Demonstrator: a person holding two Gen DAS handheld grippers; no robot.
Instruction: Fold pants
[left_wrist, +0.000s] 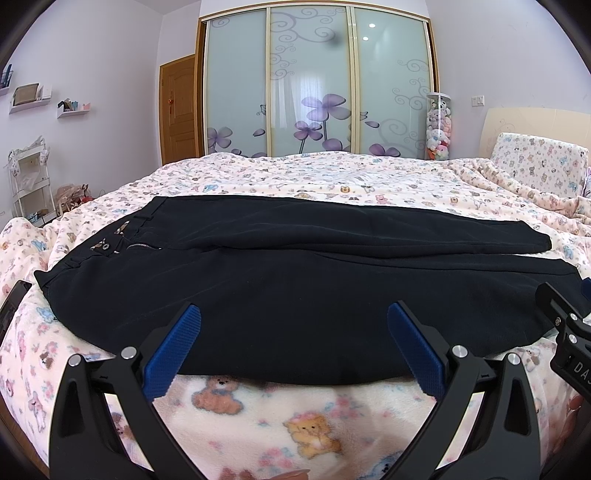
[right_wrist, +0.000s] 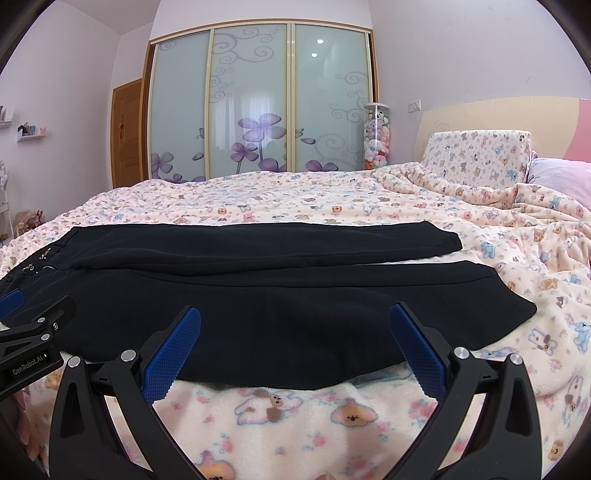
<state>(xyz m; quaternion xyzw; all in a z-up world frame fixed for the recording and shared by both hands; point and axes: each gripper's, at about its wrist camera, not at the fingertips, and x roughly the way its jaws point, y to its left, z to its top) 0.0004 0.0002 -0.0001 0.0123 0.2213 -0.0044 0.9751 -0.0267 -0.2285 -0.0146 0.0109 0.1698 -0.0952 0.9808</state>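
Black pants (left_wrist: 280, 280) lie flat across the bed, waistband with zipper and button at the left, leg ends at the right. They also show in the right wrist view (right_wrist: 280, 291). My left gripper (left_wrist: 293, 314) is open and empty, its blue pads over the near edge of the near leg, toward the waist side. My right gripper (right_wrist: 295, 314) is open and empty over the near edge further toward the leg ends. Each gripper shows at the edge of the other's view.
The bed has a pink bear-print blanket (left_wrist: 295, 424) with a pillow and headboard (right_wrist: 476, 155) at the right. A sliding-door wardrobe (left_wrist: 314, 85) and a tube of plush toys (left_wrist: 437, 125) stand behind. A white shelf cart (left_wrist: 29, 177) stands at the left wall.
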